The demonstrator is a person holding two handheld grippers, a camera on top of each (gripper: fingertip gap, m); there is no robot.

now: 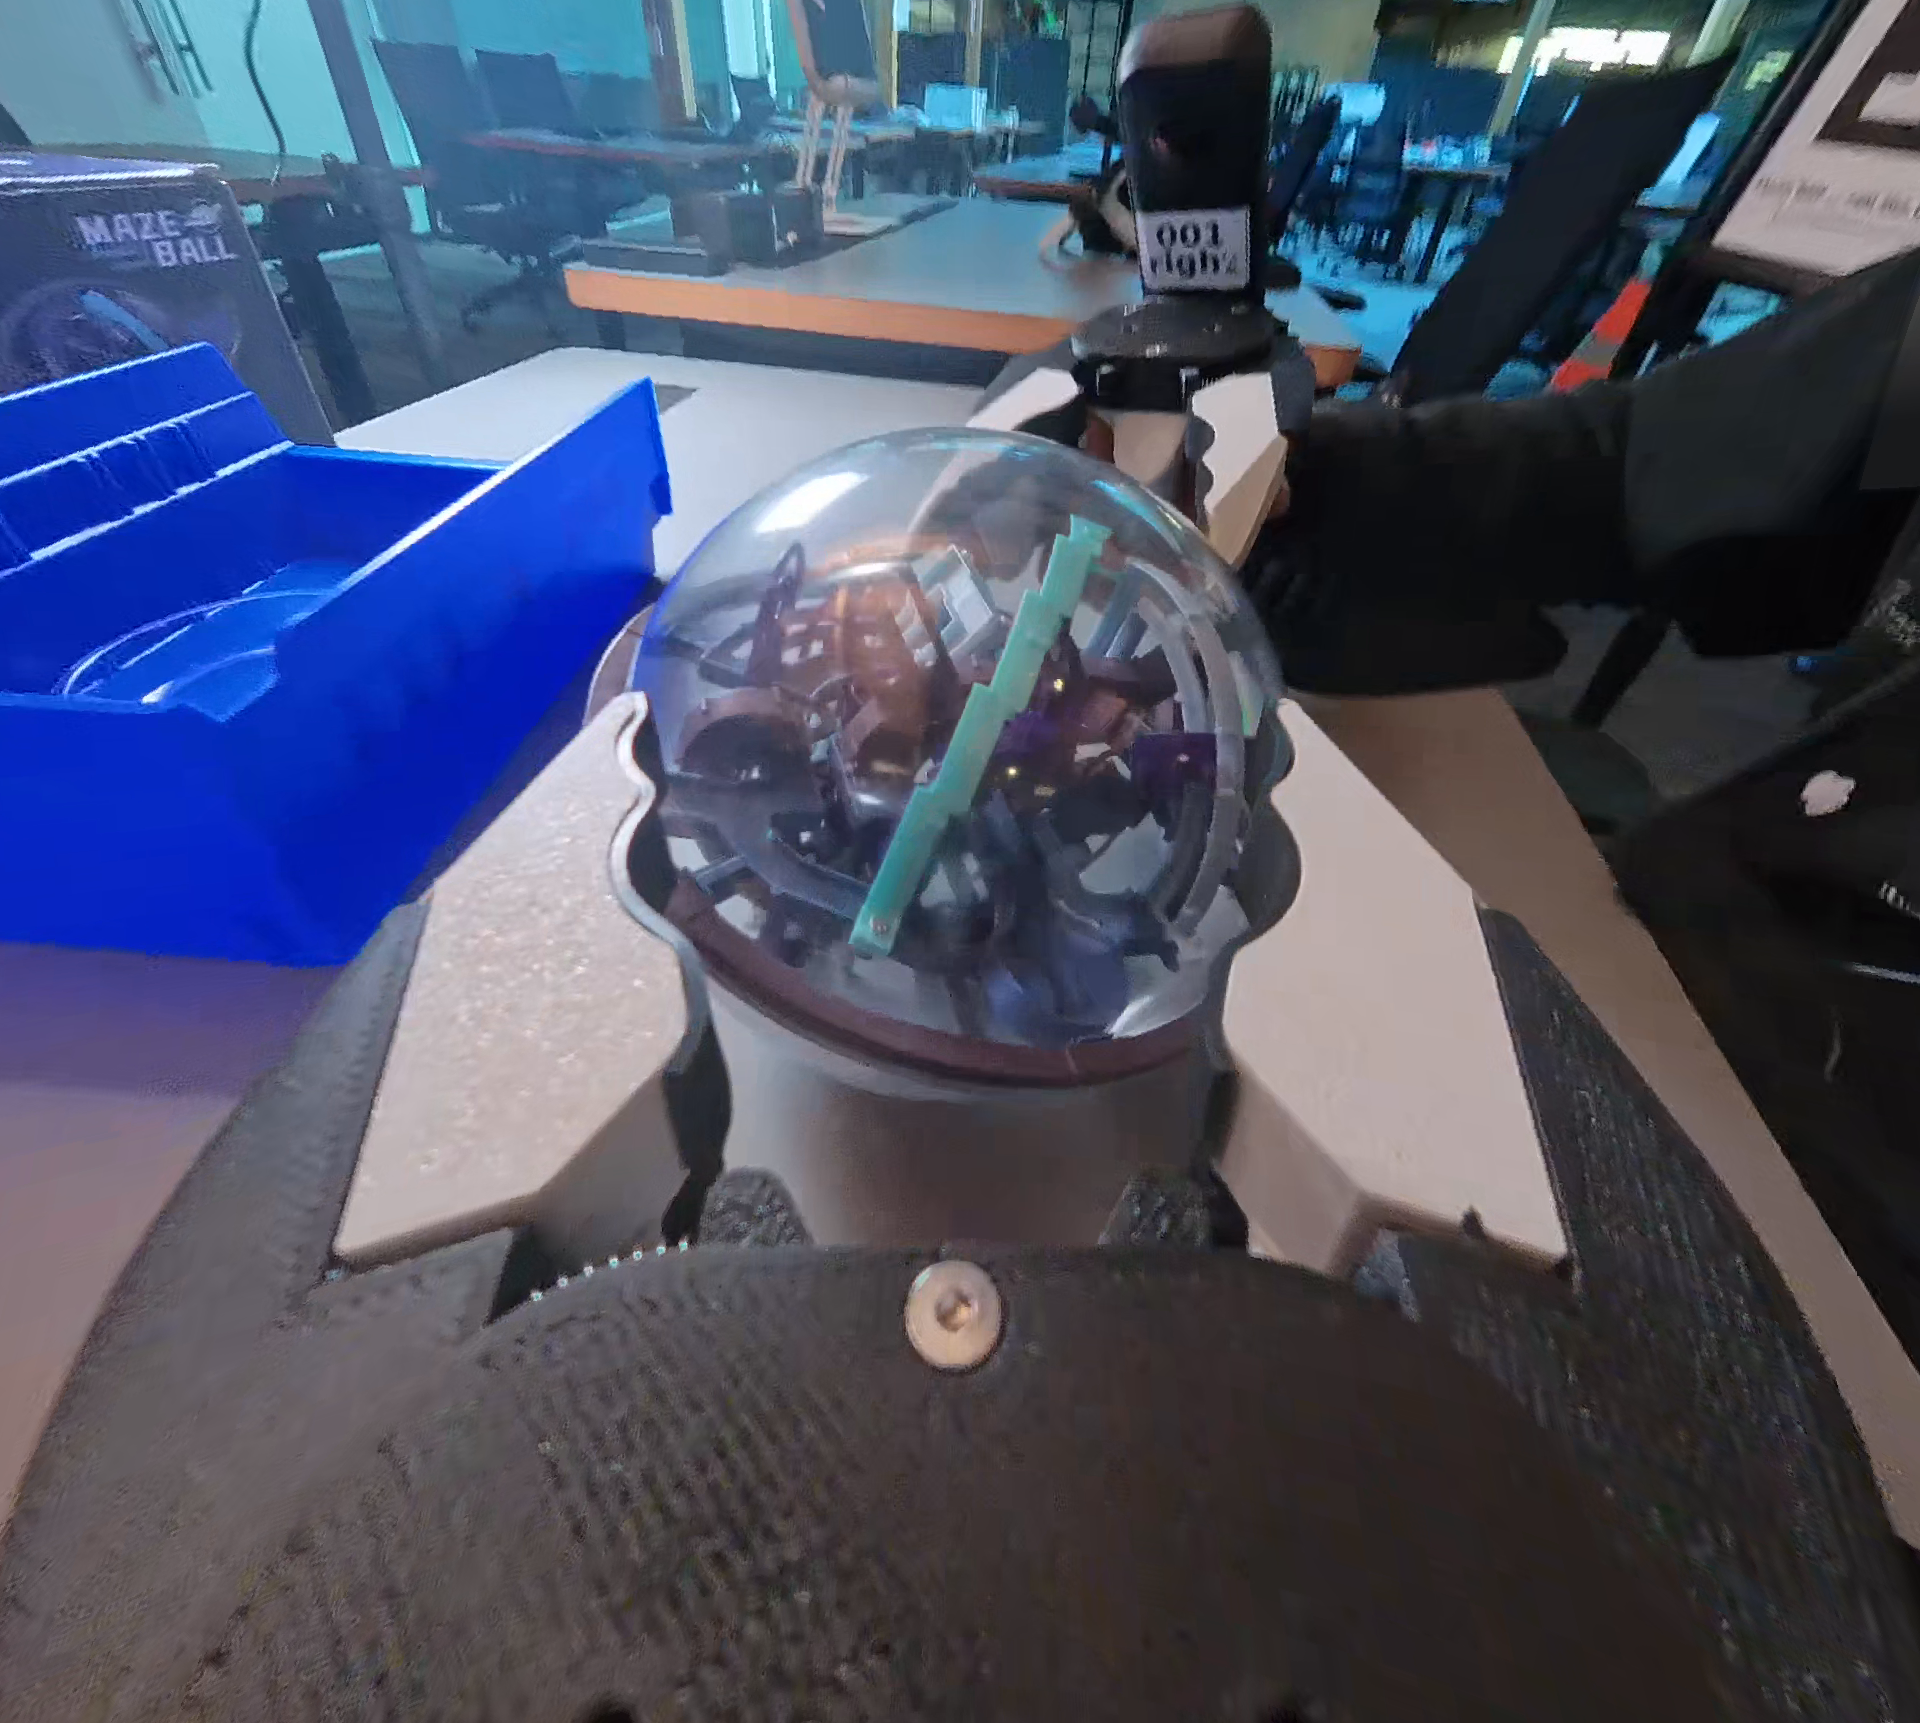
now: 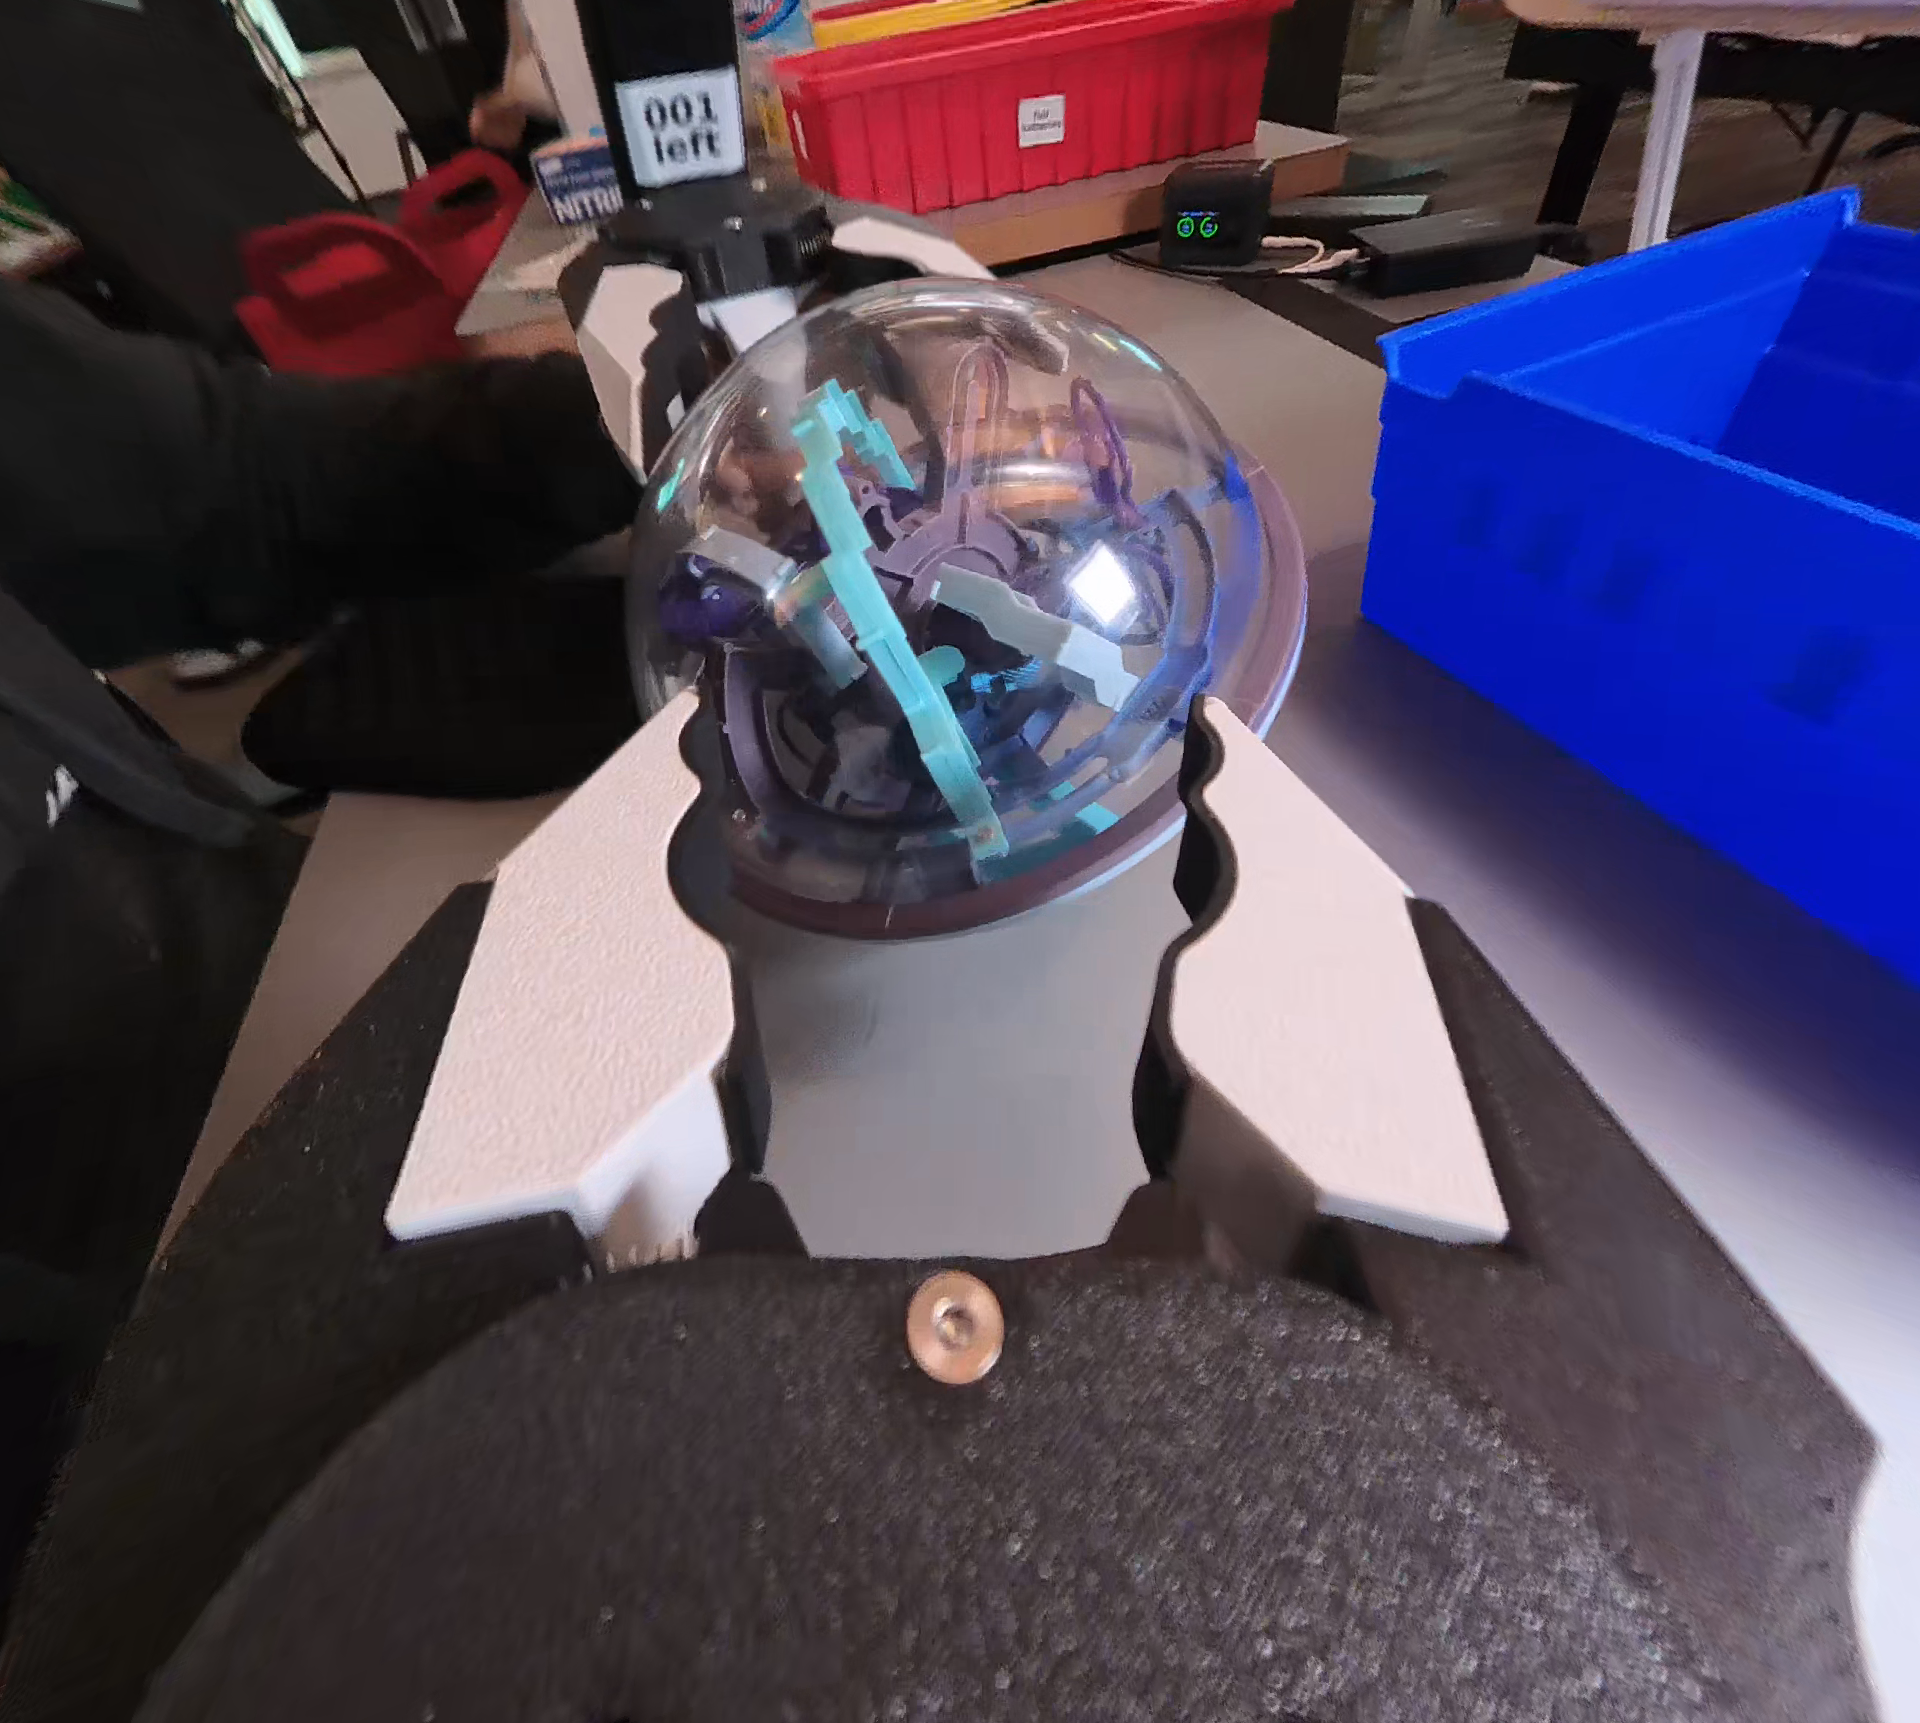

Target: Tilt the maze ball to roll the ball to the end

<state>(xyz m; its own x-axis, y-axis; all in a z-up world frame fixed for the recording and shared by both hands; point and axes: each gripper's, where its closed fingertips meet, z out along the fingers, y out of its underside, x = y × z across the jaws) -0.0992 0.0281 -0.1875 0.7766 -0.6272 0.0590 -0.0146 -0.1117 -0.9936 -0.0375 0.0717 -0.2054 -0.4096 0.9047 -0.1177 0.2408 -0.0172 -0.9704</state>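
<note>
— Well, how is the maze ball (image 1: 951, 743) held?

— It is clamped from opposite sides. The left gripper (image 1: 951, 800) is closed partway onto it, its white fingers (image 1: 520, 956) pressed to the clear shell at three and nine o'clock. The right gripper (image 2: 940, 790) is closed on it the same way, and the ball is held above the grey table (image 2: 1558, 1102).

— And the hands?

— A black-gloved hand (image 1: 1455, 551) is seen at two o'clock in the left wrist view, wrapped round the far gripper's handle. In the right wrist view a dark sleeve (image 2: 260, 478) is stretched in from nine o'clock.

— What is shown by only one view?

— A dark box (image 1: 135, 271) at ten o'clock is shown only by the left wrist view; a red bin (image 2: 1039, 84) at twelve o'clock only by the right. The blue bin (image 2: 1662, 551) is seen in both. The small ball inside cannot be made out.
</note>
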